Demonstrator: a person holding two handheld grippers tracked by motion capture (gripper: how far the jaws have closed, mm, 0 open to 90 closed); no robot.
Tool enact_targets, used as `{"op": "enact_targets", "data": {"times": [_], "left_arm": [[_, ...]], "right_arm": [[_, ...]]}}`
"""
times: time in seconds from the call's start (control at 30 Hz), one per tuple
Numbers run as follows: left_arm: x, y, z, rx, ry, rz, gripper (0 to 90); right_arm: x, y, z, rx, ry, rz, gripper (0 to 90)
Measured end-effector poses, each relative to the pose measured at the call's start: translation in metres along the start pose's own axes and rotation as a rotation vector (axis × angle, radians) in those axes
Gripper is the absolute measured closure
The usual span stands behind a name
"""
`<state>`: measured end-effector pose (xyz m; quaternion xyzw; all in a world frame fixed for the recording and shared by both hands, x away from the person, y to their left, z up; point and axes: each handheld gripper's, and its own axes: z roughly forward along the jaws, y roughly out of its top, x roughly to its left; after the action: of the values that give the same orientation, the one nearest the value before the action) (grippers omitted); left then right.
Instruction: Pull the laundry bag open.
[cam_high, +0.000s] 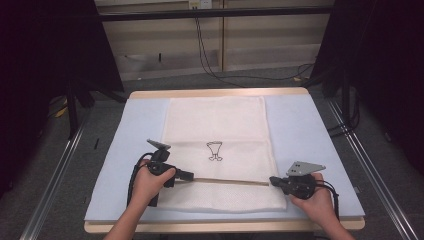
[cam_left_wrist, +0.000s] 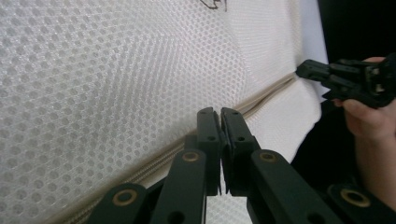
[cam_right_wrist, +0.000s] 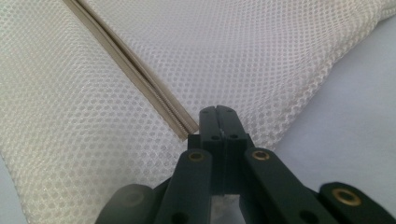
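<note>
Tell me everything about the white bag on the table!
The bag is a flat, cream-white mesh sack, dotted with tiny holes. A small black drawing sits on its middle. A beige zipper runs across it near the front edge and looks closed. It lies spread out on a pale blue mat. The left claw is shut at the zipper's left end, and the right claw is shut at its right end.

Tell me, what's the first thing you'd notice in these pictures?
A big white mesh bag lies flat in the middle of the pale blue table mat, with a small black drawing on it. The left gripper and the right gripper, both shut, meet the two ends of its beige zipper near the table's front edge.
</note>
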<state>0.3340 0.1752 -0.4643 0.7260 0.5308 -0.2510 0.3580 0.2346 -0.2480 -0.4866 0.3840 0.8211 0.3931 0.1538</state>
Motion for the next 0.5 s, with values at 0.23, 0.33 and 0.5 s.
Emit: {"op": "enact_targets", "data": {"times": [0.23,0.33,0.5], "left_arm": [[0.0019,-0.0003,-0.0018,0.003,-0.004,0.000,87.3],[0.0026,-0.0002,-0.0024,0.003,-0.002,-0.004,87.3],[0.0050,-0.0009,-0.0067,-0.007,0.001,-0.020,87.3]], "right_arm": [[-0.0001,0.0000,0.0000,-0.001,0.000,0.002,90.0],[-0.0002,-0.0001,0.0001,-0.002,0.006,0.005,90.0],[-0.0002,-0.0001,0.0001,-0.002,0.006,0.006,90.0]]}}
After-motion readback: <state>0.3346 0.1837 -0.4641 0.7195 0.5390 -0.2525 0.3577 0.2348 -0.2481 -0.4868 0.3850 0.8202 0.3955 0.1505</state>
